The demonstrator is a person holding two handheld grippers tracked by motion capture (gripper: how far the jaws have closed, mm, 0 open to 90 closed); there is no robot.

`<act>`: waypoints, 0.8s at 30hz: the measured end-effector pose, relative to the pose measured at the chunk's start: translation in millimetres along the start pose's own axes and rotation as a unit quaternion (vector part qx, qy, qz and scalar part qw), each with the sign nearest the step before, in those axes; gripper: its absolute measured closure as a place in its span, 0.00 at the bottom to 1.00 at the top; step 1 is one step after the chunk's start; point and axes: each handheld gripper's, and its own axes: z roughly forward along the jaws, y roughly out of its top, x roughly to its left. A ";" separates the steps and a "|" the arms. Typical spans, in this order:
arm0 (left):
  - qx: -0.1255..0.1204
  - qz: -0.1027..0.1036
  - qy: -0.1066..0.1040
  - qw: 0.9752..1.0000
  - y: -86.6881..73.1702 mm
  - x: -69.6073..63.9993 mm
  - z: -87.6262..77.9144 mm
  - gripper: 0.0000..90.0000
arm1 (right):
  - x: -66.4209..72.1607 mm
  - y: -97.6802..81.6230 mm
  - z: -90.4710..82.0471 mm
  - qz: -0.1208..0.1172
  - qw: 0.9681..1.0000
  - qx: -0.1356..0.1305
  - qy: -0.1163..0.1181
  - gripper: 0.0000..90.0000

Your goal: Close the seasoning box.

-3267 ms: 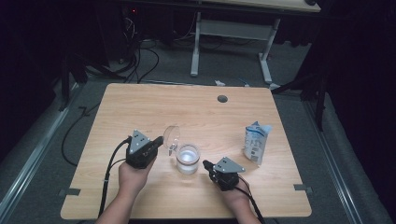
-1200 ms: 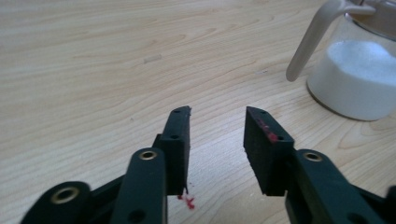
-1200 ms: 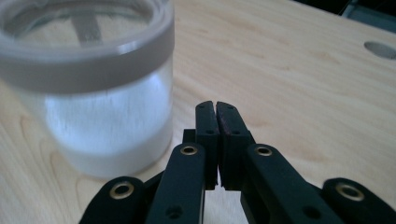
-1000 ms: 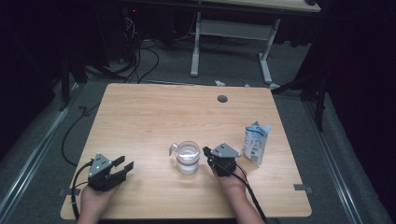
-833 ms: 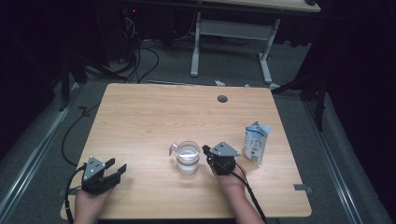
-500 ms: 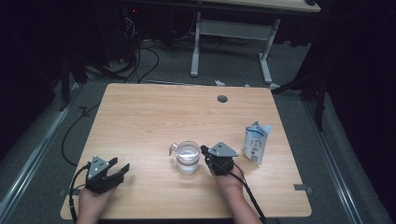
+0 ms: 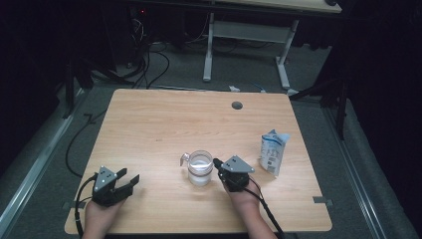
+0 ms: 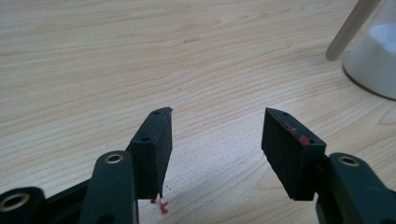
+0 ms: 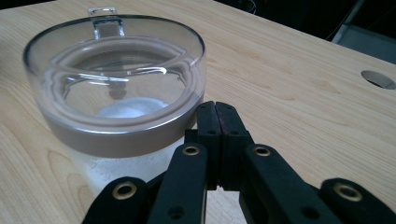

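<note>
- The jar [image 7: 200, 168], clear, with white powder inside and its lid on, stands near the front middle of the bench [image 7: 164, 119].
- The right gripper [image 7: 220, 166] is held with its fingers clenched together, empty, their tips just beside the lid's rim [image 9: 140, 135]; contact cannot be told.
- The left gripper [image 7: 130, 180] rests near the bench's front left corner, its fingers [image 8: 152, 149] released with nothing between them.
- Judged from this, the lid is being pressed or nudged; a steady, level push is advised, so the jar is not tipped.
- A carton [image 7: 273, 152] stands to the right, well apart; nothing blocks the way.
</note>
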 end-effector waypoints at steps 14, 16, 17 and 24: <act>0.002 0.006 0.001 1.000 0.8 -2.0 1.2 0.48 | 23.4 -6.2 -14.3 -0.011 1.000 -0.008 0.022 1.00; 0.001 0.005 0.003 1.000 0.6 -1.4 0.7 0.48 | 21.5 -5.7 -12.8 -0.009 1.000 -0.004 0.020 1.00; 0.000 0.004 0.003 1.000 0.4 -0.9 0.5 0.48 | 19.4 -5.2 -10.3 -0.007 1.000 -0.004 0.018 1.00; 0.000 -0.006 0.006 1.000 -0.4 4.2 -1.5 0.48 | 8.8 4.2 9.6 0.005 1.000 -0.001 0.011 1.00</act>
